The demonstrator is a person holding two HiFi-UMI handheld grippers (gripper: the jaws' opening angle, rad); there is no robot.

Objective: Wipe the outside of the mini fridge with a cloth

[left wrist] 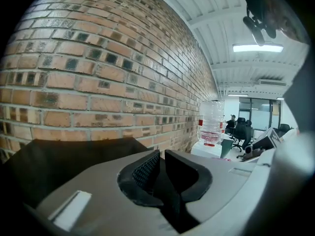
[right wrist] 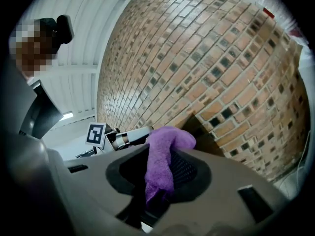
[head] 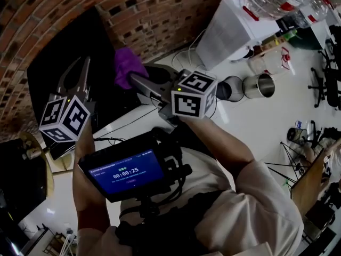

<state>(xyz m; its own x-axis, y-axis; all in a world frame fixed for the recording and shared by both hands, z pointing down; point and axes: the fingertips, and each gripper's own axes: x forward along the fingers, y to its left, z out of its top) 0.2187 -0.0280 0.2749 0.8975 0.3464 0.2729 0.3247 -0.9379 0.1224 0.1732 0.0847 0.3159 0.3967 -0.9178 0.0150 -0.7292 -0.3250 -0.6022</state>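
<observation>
The black mini fridge stands against the brick wall; its dark top also shows in the left gripper view. My right gripper points at the fridge's right side and is shut on a purple cloth. In the right gripper view the cloth is bunched between the jaws of the right gripper and hangs over their tips. My left gripper is held over the fridge front. In its own view the left gripper shows a narrow gap with nothing in it.
A brick wall runs behind the fridge. To the right stand a white water dispenser with a clear bottle and two metal cups. A chest-mounted screen sits below the grippers. Cables lie on the white floor.
</observation>
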